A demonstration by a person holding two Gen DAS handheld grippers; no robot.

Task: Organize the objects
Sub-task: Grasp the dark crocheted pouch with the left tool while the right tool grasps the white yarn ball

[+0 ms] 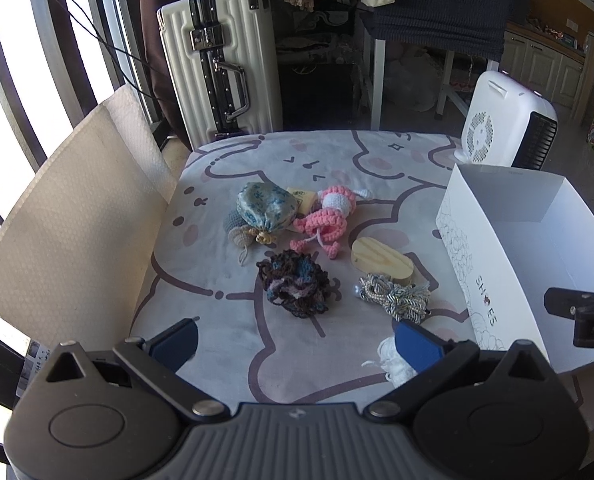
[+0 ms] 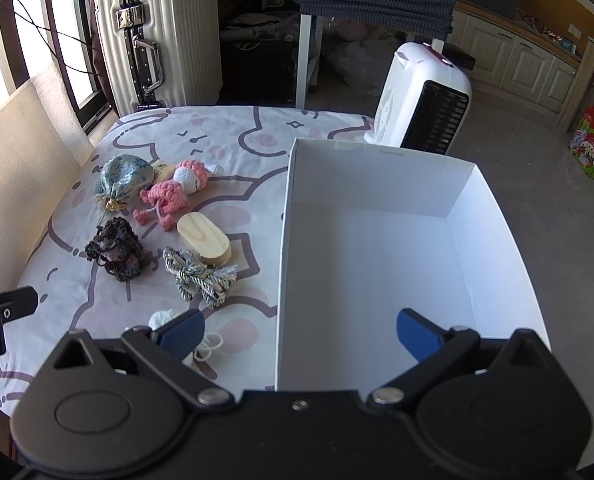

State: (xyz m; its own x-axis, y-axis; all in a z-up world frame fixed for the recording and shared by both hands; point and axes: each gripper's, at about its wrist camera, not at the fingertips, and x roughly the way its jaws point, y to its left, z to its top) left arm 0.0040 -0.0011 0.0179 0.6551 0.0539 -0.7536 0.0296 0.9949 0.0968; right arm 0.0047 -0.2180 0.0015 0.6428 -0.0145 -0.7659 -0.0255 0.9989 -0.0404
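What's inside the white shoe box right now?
Nothing visible: the white shoe box shows bare floor and walls. The near strip of its floor is hidden behind the right hand-held gripper, which hangs open over it.

A table under a cartoon-print cloth [image 1: 225,312] carries everything. Ahead of the left tongs [image 1: 297,342] lie a dark yarn bundle [image 1: 295,282], a blue floral pouch [image 1: 265,206], a pink crocheted doll [image 1: 329,216], a wooden block [image 1: 383,260] and a grey cord [image 1: 393,294]. A white thread tuft [image 1: 393,360] sits by their right finger. An open white shoebox [image 2: 297,240] stands ahead of the right tongs [image 2: 301,334].
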